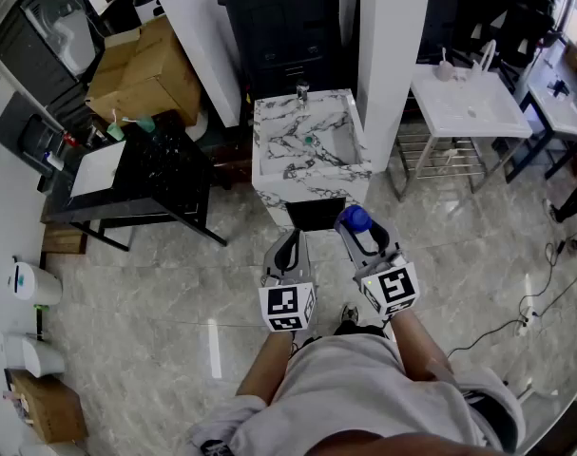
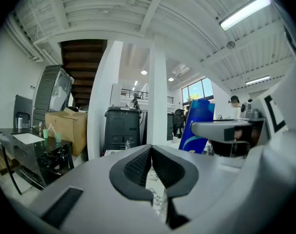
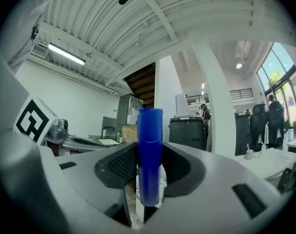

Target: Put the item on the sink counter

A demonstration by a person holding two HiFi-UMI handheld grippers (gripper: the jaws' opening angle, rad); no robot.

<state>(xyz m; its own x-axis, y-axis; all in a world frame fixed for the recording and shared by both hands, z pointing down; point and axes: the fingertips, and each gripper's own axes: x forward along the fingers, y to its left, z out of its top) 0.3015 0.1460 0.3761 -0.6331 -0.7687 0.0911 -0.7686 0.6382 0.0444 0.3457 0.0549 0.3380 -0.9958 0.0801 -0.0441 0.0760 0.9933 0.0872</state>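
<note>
Notes left gripper (image 2: 150, 155) with jaws closed pad to pad, nothing between. Records at right a blue bottle (image 2: 199, 123), leaning slightly, against the grey jaw of the right gripper (image 2: 206, 129). Sees beyond: black bin (image 2: 122, 128) between two white pillars (image 2: 155, 96), cardboard box (image 2: 67, 126) just left of it, dark table (image 2: 28, 143) at far left. Logs lit ceiling strip (image 2: 245, 11) overhead.
</note>
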